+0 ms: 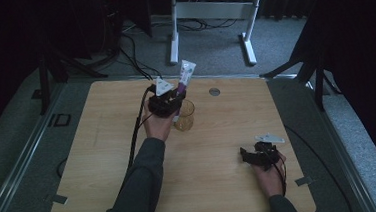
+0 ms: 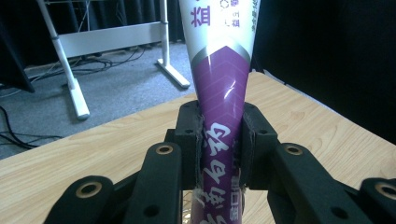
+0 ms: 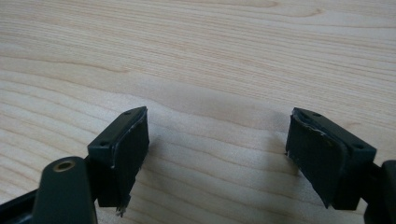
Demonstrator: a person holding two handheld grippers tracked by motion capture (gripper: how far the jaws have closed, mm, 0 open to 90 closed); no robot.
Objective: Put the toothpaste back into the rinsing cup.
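1. 2 grippers at work in the high view. The left gripper point(image 1: 168, 101) is lifted above the wooden table point(image 1: 104, 157) and holds a purple-and-white tube point(image 1: 186, 75), which stands almost upright with the flat crimped end on top. Just beside and below it is an amber glass cup point(image 1: 184, 115); the tube's lower end seems to be at or in the cup, but the gripper hides it, so I cannot say for sure. Prob. the tube is kept vertical so it can stand in the cup.

2. Same view: the right gripper point(image 1: 260, 154) rests near the table's right-front corner, well apart from tube and cup, likely parked to keep out of the way.

3. Left gripper view: the jaws are clenched on the purple tube point(image 2: 219, 116), 1 pad point(image 2: 190, 140) on each side of the narrower purple part, w/ the white part rising above. Gripping low on the body leaves the top free and keeps the tube straight.

4. Right gripper view: the jaws are spread wide, nothing btw. them, only table wood point(image 3: 210, 56) close below. The right gripper point(image 3: 217, 140) is idle, I think.
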